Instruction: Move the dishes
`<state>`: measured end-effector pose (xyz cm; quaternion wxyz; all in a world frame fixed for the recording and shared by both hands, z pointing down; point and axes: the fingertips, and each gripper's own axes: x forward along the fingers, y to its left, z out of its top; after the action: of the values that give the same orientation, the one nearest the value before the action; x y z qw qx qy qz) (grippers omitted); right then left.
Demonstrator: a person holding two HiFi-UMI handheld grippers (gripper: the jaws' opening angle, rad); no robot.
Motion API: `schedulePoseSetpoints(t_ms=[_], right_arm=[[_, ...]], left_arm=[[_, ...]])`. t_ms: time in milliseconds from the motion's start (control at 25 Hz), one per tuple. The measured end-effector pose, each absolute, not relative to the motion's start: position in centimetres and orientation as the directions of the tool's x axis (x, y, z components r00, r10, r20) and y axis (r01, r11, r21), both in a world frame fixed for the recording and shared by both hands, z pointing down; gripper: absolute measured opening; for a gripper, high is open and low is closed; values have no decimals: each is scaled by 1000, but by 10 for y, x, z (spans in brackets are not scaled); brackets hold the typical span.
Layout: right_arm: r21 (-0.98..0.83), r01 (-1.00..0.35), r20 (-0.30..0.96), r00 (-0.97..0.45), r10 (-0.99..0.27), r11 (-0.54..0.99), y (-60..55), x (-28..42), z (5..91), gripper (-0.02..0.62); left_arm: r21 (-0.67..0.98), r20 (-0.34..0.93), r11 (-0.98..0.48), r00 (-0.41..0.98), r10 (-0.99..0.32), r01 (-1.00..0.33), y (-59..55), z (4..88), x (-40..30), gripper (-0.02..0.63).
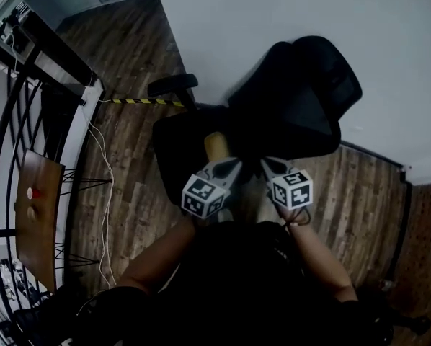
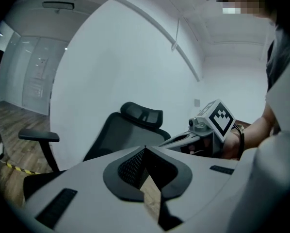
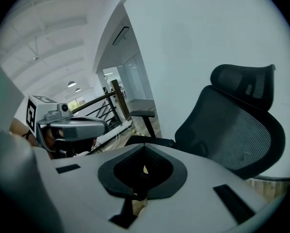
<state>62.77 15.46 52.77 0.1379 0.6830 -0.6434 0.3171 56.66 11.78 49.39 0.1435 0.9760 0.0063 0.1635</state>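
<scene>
Wooden floor, with a black office chair at twelve o'clock; no dishes in sight. Left gripper and right gripper are clenched on nothing, so moving looks unstarted.

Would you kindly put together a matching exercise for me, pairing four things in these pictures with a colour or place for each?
Things:
1. office chair
2. tape strip
3. wall
4. small table

Descriptions:
A. plain white
B. brown wood, at the far left of the head view
C. black, with a mesh back
D. yellow and black stripes, lying on the floor

Pairs: 1-C, 2-D, 3-A, 4-B
</scene>
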Motion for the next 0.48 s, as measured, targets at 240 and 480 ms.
schedulePoseSetpoints(t_ms=[240,480], right_arm=[[-211,-977,628,-165,-761,37,92,614,534,11],[-218,-954,647,-300,-702,206,29,608,547,11]], left_arm=[[297,314,-929,941,-123,-221,64,500,532,-5],[292,331,-871,896,-294,-394,20,508,510,-5]])
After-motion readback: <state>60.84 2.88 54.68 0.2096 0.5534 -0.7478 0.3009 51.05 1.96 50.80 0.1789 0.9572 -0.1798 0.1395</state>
